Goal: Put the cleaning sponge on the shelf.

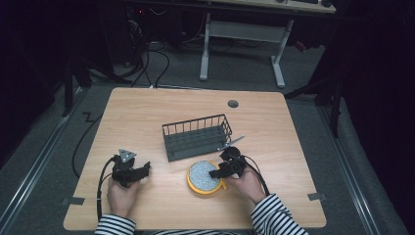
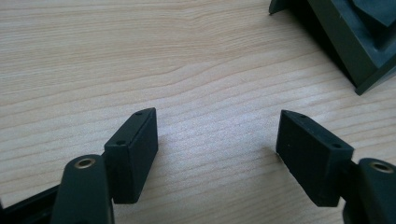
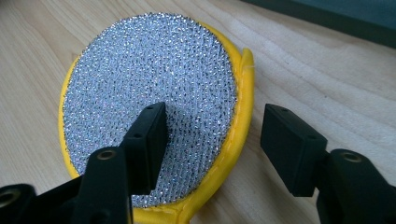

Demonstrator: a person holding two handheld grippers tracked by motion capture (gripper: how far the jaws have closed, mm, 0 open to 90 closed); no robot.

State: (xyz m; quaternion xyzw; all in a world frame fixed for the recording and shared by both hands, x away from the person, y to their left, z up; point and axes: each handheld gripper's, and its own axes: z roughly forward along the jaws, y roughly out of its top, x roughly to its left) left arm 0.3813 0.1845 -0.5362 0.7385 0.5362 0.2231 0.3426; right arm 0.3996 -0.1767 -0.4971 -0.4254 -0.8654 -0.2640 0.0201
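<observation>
- Light wooden table (image 1: 147, 112) is seen from the high view in a dim room, with cables and a desk frame on the floor beyond it.
- A round scouring pad (image 3: 154, 93), silver mesh on a yellow backing, lies flat on the wood; its yellow rim runs between the jaws of the right gripper (image 3: 212, 135).
- Those jaws are spread wide and nothing is clamped: one jaw is poised over the mesh face, the other over bare wood just outside the rim.
- The left gripper (image 2: 217, 140) is likewise wide open and empty, with only bare wood grain between its jaws.
- Judged from this, the grasp on the pad is lined up but not yet closed; lifting it and, probably, placing it in the dark wire rack (image 1: 198, 134) remains to be done.
- From the high view the whole layout is given: the rack just beyond the pad (image 1: 204, 175), the right gripper (image 1: 218, 172) at the pad's edge, the left gripper (image 1: 142, 171) well apart from both.
- The rim straddled by the jaws is made plain in the right gripper view; a dark corner of the rack (image 2: 355, 51) is caught beyond the jaws in the left gripper view.
</observation>
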